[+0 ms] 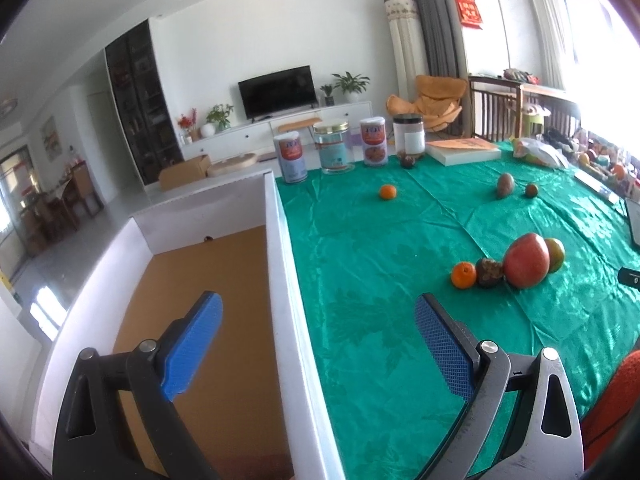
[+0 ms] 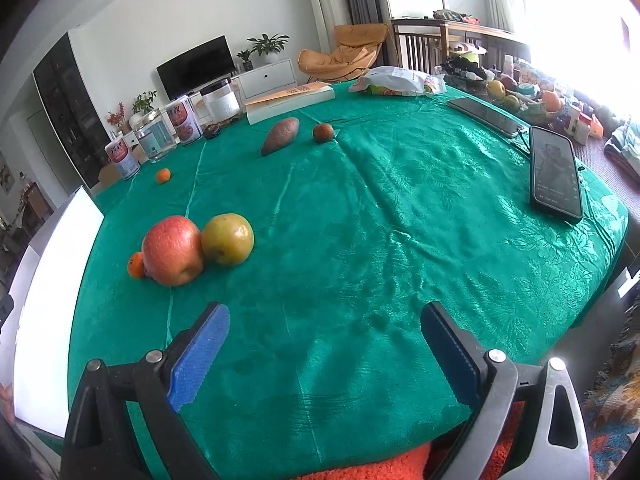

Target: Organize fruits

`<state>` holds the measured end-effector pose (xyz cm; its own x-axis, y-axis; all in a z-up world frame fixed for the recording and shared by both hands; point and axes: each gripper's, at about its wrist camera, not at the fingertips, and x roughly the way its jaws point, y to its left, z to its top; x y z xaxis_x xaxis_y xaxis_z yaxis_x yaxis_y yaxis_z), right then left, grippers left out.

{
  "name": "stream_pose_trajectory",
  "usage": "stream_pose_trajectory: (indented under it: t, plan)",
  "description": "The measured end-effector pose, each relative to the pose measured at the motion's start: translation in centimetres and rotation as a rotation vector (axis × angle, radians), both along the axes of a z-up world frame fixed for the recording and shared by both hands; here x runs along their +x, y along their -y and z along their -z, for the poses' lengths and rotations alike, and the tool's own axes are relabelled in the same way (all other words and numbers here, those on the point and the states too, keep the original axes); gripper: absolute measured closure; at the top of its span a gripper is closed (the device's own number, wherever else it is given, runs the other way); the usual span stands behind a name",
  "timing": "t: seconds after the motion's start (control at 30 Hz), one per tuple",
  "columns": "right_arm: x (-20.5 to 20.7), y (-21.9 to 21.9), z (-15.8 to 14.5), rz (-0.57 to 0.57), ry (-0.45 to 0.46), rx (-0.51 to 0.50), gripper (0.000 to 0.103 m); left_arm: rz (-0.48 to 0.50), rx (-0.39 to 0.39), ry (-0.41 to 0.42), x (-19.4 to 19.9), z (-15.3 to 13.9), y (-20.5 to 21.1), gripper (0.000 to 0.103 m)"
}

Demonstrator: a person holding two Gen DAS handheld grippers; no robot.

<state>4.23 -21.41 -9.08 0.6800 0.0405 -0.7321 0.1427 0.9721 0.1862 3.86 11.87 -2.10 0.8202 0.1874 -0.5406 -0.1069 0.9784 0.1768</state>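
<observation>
A red apple (image 2: pixel 173 250) lies on the green tablecloth beside a yellow-green apple (image 2: pixel 228 239), a small orange (image 2: pixel 135 265) and a dark brown fruit (image 1: pixel 489 272). Farther back lie a lone small orange (image 1: pixel 387 192), an oblong brownish fruit (image 2: pixel 280 135) and a small reddish fruit (image 2: pixel 322 133). A white box (image 1: pixel 280 264) with a brown floor stands at the table's left edge. My left gripper (image 1: pixel 318 312) is open, straddling the box's right wall. My right gripper (image 2: pixel 325 322) is open over bare cloth, the apples ahead to its left.
Several jars and tins (image 1: pixel 334 148) and a flat white box (image 1: pixel 464 150) line the far edge. Two phones (image 2: pixel 555 172) lie at the right side of the table. A plastic bag (image 2: pixel 396 80) and clutter sit at the back right.
</observation>
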Motion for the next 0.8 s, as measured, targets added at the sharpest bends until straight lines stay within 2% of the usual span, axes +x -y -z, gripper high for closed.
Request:
stream_pose_trajectory:
  t: [0.17, 0.23, 0.3, 0.37, 0.43, 0.53, 0.63, 0.73, 0.8]
  plan:
    - [0.0, 0.0, 0.1, -0.003, -0.004, 0.001, 0.007, -0.007, -0.021, -0.023, 0.4, -0.1, -0.4, 0.005]
    - [0.0, 0.1, 0.1, -0.004, -0.003, 0.008, 0.007, -0.033, 0.000, -0.014, 0.2, -0.4, -0.3, 0.005]
    - [0.0, 0.3, 0.1, -0.004, -0.001, 0.013, 0.007, -0.069, 0.029, 0.030, -0.5, -1.3, 0.2, 0.005]
    - [0.0, 0.3, 0.2, -0.006, -0.003, 0.017, 0.007, -0.078, 0.067, 0.114, -1.7, -2.8, 1.3, 0.005]
    - [0.1, 0.4, 0.2, -0.007, -0.007, 0.020, 0.007, -0.051, 0.087, 0.199, -3.0, -4.3, 2.9, 0.003]
    - [0.1, 0.3, 0.3, -0.008, -0.007, 0.017, 0.007, 0.035, 0.048, 0.263, -4.5, -5.7, 5.4, 0.001]
    - [0.1, 0.3, 0.2, -0.008, -0.006, 0.016, 0.007, 0.122, -0.042, 0.228, -4.7, -5.2, 7.6, 0.001]
    - [0.1, 0.3, 0.2, -0.008, -0.006, 0.018, 0.007, 0.200, -0.152, 0.106, -3.6, -3.1, 9.8, 0.001]
    - [0.0, 0.3, 0.2, -0.008, -0.002, 0.022, 0.007, 0.236, -0.195, 0.035, -2.7, -1.3, 11.2, 0.001]
